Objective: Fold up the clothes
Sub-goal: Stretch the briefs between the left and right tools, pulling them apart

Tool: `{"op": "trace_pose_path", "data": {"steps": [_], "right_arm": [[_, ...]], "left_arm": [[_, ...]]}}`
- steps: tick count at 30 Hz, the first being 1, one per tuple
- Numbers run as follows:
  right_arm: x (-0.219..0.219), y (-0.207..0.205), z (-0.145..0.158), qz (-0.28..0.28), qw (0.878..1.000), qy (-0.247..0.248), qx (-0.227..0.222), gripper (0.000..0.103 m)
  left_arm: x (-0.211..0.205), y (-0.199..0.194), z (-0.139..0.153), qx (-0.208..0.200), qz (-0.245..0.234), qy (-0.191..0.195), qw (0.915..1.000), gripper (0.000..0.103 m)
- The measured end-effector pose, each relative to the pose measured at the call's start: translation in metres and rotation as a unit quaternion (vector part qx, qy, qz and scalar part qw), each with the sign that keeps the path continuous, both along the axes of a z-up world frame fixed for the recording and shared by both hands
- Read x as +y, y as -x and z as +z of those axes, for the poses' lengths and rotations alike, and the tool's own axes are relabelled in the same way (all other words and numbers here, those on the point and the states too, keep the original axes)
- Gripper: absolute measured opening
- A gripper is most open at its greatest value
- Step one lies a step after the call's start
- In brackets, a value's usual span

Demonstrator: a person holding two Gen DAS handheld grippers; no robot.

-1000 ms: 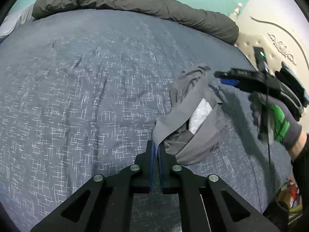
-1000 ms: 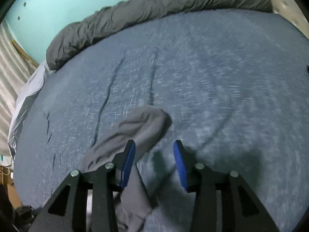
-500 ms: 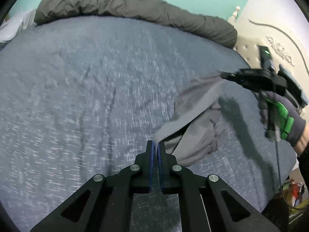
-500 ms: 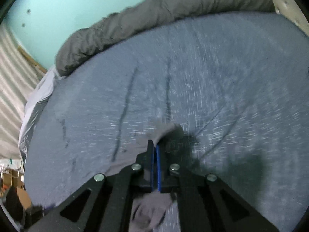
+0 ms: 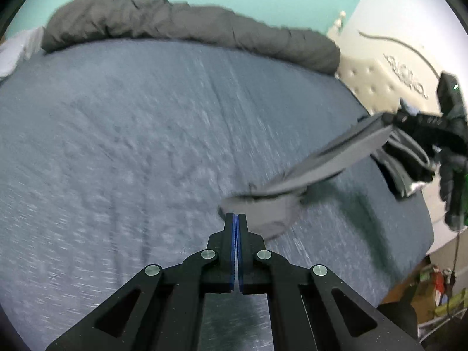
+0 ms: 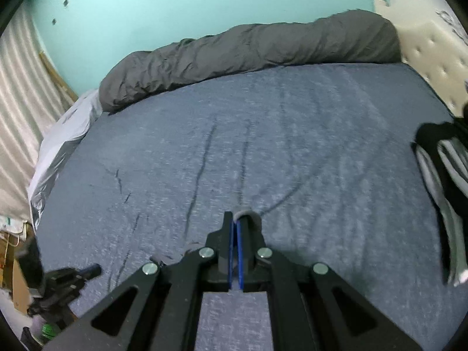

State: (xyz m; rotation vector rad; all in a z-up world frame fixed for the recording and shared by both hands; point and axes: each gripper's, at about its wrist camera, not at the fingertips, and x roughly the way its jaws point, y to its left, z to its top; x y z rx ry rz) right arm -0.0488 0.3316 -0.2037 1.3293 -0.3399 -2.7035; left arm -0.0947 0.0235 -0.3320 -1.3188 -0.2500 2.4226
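The soft grey cloth garment (image 5: 318, 166) hangs stretched in the air above the blue-grey flecked bedspread (image 5: 131, 146), pulled taut between my two tools. My left gripper (image 5: 236, 219) has its blue-padded jaws pressed together on the near corner of the fabric, which bunches just beyond the tips. In that same view my right gripper (image 5: 389, 118) pinches the far corner up near the cream tufted headboard (image 5: 377, 84), a dark glove with green patches (image 5: 453, 187) wrapped around its handle. From the right wrist I see those jaws closed on a small fold of grey cloth (image 6: 247, 213) poking over the tips. Beside it, toward the right edge of the bed, lies a pile of black and grey striped clothing (image 6: 447, 169). A rolled dark grey duvet (image 6: 248, 49) runs along the far side against the turquoise wall (image 6: 175, 3).
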Motion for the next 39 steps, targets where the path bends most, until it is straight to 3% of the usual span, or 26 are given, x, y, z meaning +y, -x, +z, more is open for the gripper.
{"op": "trace_pose_path", "data": {"steps": [5,6,9,15,21,25,30,34,39], "right_arm": [[0.022,-0.008,-0.023,-0.026,0.999,0.006,-0.023,0.001],[0.026,-0.009,-0.027,-0.029,0.999,0.01,-0.026,0.001],[0.035,-0.012,-0.038,-0.032,0.999,0.023,-0.032,0.001],[0.045,-0.008,-0.052,-0.033,0.998,0.031,-0.039,0.001],[0.05,-0.005,-0.058,-0.035,0.998,0.039,-0.04,0.001],[0.052,-0.005,-0.058,-0.03,0.998,0.041,-0.039,0.001],[0.054,-0.007,-0.058,-0.032,0.998,0.048,-0.037,0.001],[0.053,-0.011,-0.054,-0.033,0.998,0.05,-0.033,0.001],[0.051,-0.02,-0.032,-0.033,0.998,0.051,-0.02,0.001]], "left_arm": [[0.019,0.025,-0.035,-0.04,-0.014,-0.005,0.9991,0.008],[0.024,0.03,-0.039,-0.045,-0.016,-0.004,0.9989,0.014],[0.026,0.038,-0.05,-0.054,-0.01,-0.005,0.9985,0.047],[0.032,0.052,-0.069,-0.058,-0.009,-0.01,0.9982,0.049],[0.033,0.065,-0.088,-0.082,-0.011,-0.029,0.9961,0.048],[0.036,0.068,-0.092,-0.088,-0.019,-0.039,0.9952,0.022],[0.037,0.071,-0.085,-0.077,-0.026,-0.038,0.9959,0.006],[0.033,0.066,-0.066,-0.056,-0.028,-0.03,0.9976,0.005],[0.015,0.053,-0.01,-0.007,-0.021,-0.021,0.9995,0.005]]}}
